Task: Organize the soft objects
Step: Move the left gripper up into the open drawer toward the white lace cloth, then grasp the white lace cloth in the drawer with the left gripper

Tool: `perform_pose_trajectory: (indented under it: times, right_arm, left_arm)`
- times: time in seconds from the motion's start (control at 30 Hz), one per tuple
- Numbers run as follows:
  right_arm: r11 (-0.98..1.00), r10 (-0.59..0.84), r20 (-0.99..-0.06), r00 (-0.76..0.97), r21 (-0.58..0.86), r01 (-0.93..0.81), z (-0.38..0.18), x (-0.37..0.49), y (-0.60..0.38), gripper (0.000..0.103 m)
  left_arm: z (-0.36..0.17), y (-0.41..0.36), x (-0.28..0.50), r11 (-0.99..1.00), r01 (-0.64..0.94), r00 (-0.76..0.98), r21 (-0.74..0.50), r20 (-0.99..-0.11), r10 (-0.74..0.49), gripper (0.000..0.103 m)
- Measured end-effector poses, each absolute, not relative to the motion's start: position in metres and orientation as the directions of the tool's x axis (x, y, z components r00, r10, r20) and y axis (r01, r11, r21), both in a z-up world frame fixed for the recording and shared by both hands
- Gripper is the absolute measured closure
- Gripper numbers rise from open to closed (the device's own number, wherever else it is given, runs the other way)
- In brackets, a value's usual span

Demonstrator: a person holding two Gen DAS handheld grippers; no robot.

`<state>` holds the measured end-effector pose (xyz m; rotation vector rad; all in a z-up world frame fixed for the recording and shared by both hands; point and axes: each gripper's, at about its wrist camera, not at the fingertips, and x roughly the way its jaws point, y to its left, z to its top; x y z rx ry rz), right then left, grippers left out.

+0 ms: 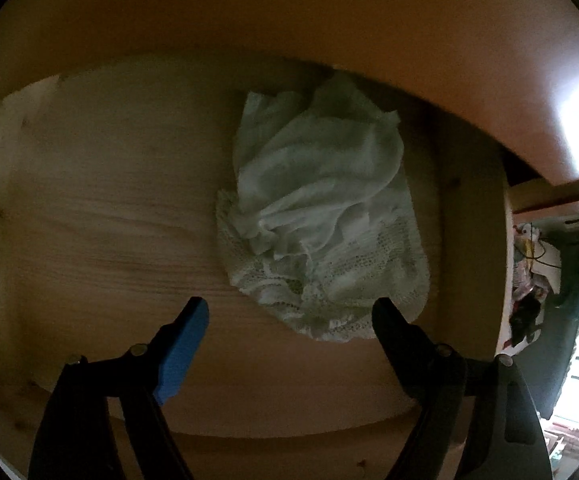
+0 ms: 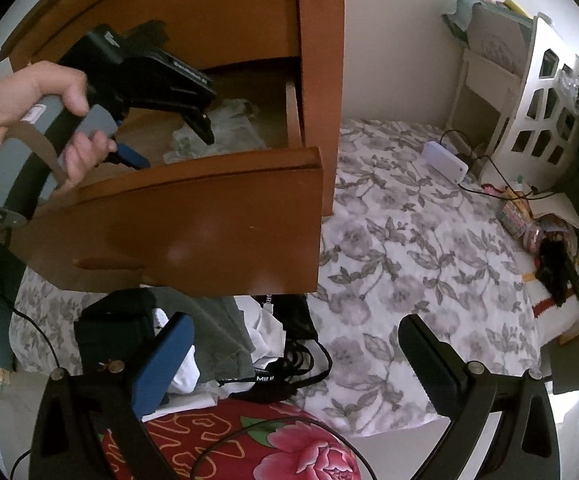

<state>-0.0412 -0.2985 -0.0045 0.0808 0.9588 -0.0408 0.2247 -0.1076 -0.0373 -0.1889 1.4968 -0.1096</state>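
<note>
1. Two grippers are held wide open, nothing gripped.
2. Left gripper (image 1: 289, 320) is poised inside the drawer (image 1: 89, 200), just short of the cloths (image 1: 317, 216), seemingly for arranging them.
3. Right gripper (image 2: 293, 344) is kept over the clothes (image 2: 225, 328) on the bed (image 2: 409, 240).

2 claws: left claw (image 1: 289, 316), right claw (image 2: 297, 340). 1 open drawer (image 2: 193, 216) with 2 pale cloths: 1 plain cloth (image 1: 313, 168), 1 lace cloth (image 1: 329, 280). 1 bed (image 2: 409, 248), 1 red floral cushion (image 2: 289, 448).
</note>
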Motion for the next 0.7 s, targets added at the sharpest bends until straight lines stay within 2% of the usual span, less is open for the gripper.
perform_pose_trajectory:
  times: [0.47,0.63,0.7]
  right_arm:
    - [0.995,-0.007,-0.825,0.565,0.051,0.088,-0.008,-0.040,-0.307,0.000]
    - [0.994,-0.009,-0.825,0.565,0.053,0.093,-0.008,-0.040,-0.308,0.000]
    - [0.994,-0.008,-0.824,0.566,0.053,0.091,-0.008,-0.040,-0.308,0.000]
  left_arm:
    - [-0.048,-0.123,0.241,0.993,-0.021,0.036,-0.119,-0.992,-0.118,0.027]
    - [-0.048,-0.132,0.244,0.997,0.002,0.054,-0.072,-0.996,-0.072,0.044]
    - [-0.047,-0.131,0.244,0.997,0.008,0.065,-0.073,-0.995,-0.074,0.059]
